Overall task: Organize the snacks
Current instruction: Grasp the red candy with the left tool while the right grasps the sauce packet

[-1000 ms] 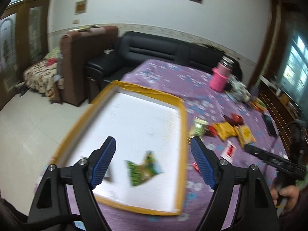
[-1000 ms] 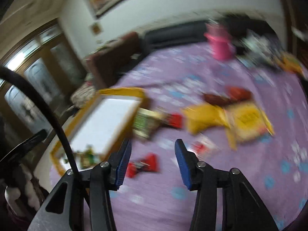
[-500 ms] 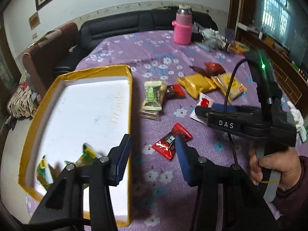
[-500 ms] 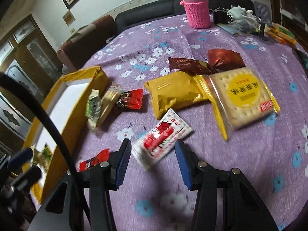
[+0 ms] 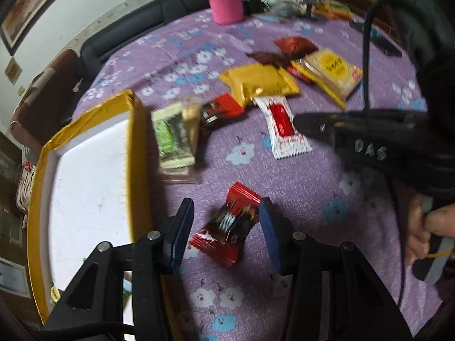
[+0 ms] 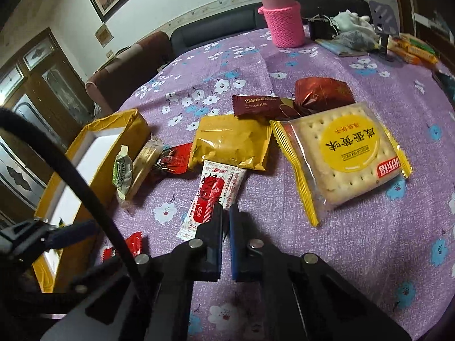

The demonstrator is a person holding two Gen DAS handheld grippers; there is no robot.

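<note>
Red candy wrapper (image 5: 227, 224), half a second earlier ahead of our left gripper (image 5: 224, 227), now lay between its wide-open fingers on the purple cloth (image 5: 312, 199), beside the yellow-edged tray (image 5: 136, 170). Our right gripper (image 6: 226, 221), open before, had pinched shut on the white-and-red sachet (image 6: 212, 196).

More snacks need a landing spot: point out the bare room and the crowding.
Bare: most of the white floor of the tray; cloth near-right of the cracker pack; cloth between the pink flask and the packets. Crowded: tray wall to cracker pack, packets overlapping, right gripper shut on the sachet.
</note>
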